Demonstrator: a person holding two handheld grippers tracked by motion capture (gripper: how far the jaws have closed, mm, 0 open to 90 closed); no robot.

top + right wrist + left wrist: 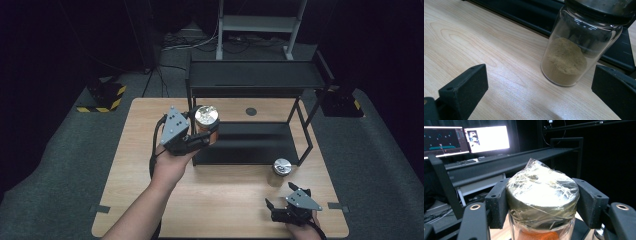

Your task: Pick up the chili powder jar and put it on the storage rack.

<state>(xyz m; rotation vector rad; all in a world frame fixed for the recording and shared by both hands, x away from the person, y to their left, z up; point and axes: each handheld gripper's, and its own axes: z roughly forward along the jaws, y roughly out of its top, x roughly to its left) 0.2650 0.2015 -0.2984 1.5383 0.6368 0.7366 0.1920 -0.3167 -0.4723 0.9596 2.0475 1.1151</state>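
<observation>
In the high view, the left claw [202, 136] sits left of centre in the frame, held in a hand [172, 162] whose forearm rises from the bottom edge. Its jaws are closed on a jar [207, 122] with orange powder, held above the left end of the black rack [252, 142]. The left gripper view shows this closely: the two black jaws press against either side of the jar's dark lid [541, 195], which is wrapped in crinkled clear film, with orange contents visible low in the glass. Lit monitors [466, 140] glow at the upper left of that frame.

The rack stands on the far half of the wooden worktop [225, 200], its top shelf [255, 75] reaching toward the upper centre of the frame.

To the right and lower in the high view, a second jar [281, 170] with a silver lid stands on the worktop just in front of the rack's right end. In the right gripper view it stands upright at the upper right, part-filled with tan powder [565, 62].

At the lower right of the high view, the right claw [281, 201] rests near the worktop's front edge, jaws spread wide and holding nothing, pointing toward the second jar but apart from it.
</observation>
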